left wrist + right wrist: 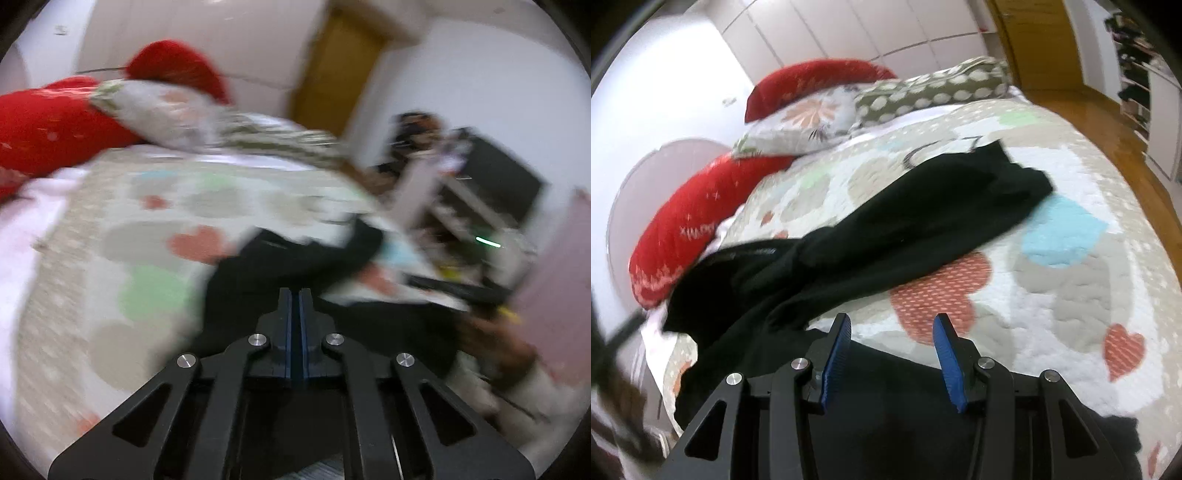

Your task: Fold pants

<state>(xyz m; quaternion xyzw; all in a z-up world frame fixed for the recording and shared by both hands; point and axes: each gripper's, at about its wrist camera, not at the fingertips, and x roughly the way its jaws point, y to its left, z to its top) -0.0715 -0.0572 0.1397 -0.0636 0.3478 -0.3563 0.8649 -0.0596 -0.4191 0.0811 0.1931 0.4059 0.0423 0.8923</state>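
Black pants point(871, 229) lie crumpled in a long diagonal strip across a quilted bedspread point(1071, 288) with heart patches. My right gripper point(892, 328) is open and empty, just in front of the near edge of the pants, with more black cloth under its frame. In the blurred left wrist view the pants point(295, 266) lie ahead of and under my left gripper point(295, 295). Its blue pads are pressed together; I cannot tell whether cloth is pinched between them.
Two red pillows point(679, 236), a floral pillow point(801, 122) and a dotted bolster point(934, 92) lie at the head of the bed. A wooden floor point(1108, 122) runs along the far side. Shelves with clutter point(461, 206) stand beyond the bed.
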